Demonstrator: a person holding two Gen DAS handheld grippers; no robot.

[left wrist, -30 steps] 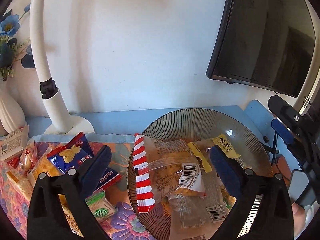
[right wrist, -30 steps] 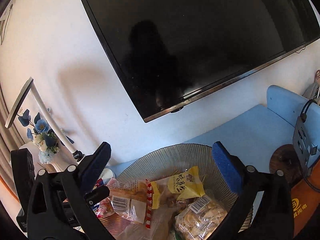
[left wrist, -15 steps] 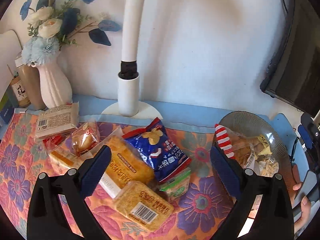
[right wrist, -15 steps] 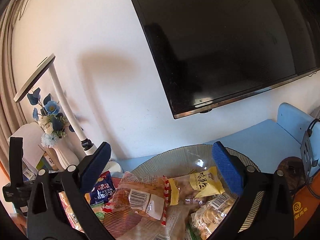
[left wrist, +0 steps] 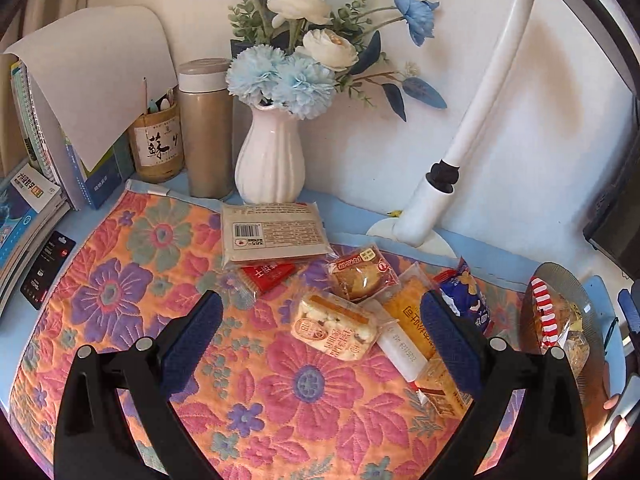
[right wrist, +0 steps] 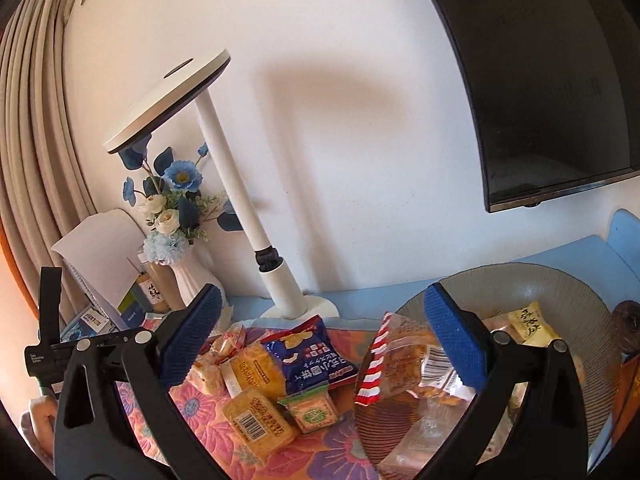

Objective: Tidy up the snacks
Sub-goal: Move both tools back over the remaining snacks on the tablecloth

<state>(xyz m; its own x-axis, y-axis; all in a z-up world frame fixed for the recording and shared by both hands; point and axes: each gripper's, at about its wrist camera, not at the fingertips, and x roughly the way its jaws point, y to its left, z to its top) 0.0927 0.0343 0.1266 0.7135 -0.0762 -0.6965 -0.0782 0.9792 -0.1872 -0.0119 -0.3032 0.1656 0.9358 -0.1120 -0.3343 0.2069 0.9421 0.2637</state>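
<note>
Several wrapped snacks lie on a floral mat [left wrist: 120, 280]: a flat beige pack [left wrist: 274, 234], a small red packet [left wrist: 268, 274], a round pastry [left wrist: 362, 278], a nougat-like bar [left wrist: 334, 330], a long orange cake pack [left wrist: 412, 330] and a blue chip bag [left wrist: 466, 298]. My left gripper [left wrist: 320, 336] hovers open above the nougat-like bar, holding nothing. A grey ribbed glass bowl [right wrist: 568, 292] holds a red-striped bag [right wrist: 400, 360] and a yellow packet [right wrist: 530, 324]. My right gripper [right wrist: 322, 340] is open and empty over the blue chip bag [right wrist: 308, 354], beside the bowl.
A white vase of blue flowers [left wrist: 272, 160], a tan flask [left wrist: 206, 128], a jar [left wrist: 158, 142] and stacked books [left wrist: 32, 184] line the back left. A white lamp base [left wrist: 424, 212] stands behind the snacks. A dark screen [right wrist: 552, 80] hangs on the wall.
My left gripper swung left, away from the bowl to the snacks on the mat. My right gripper also turned left, bringing the mat's snacks into view. Both stayed open.
</note>
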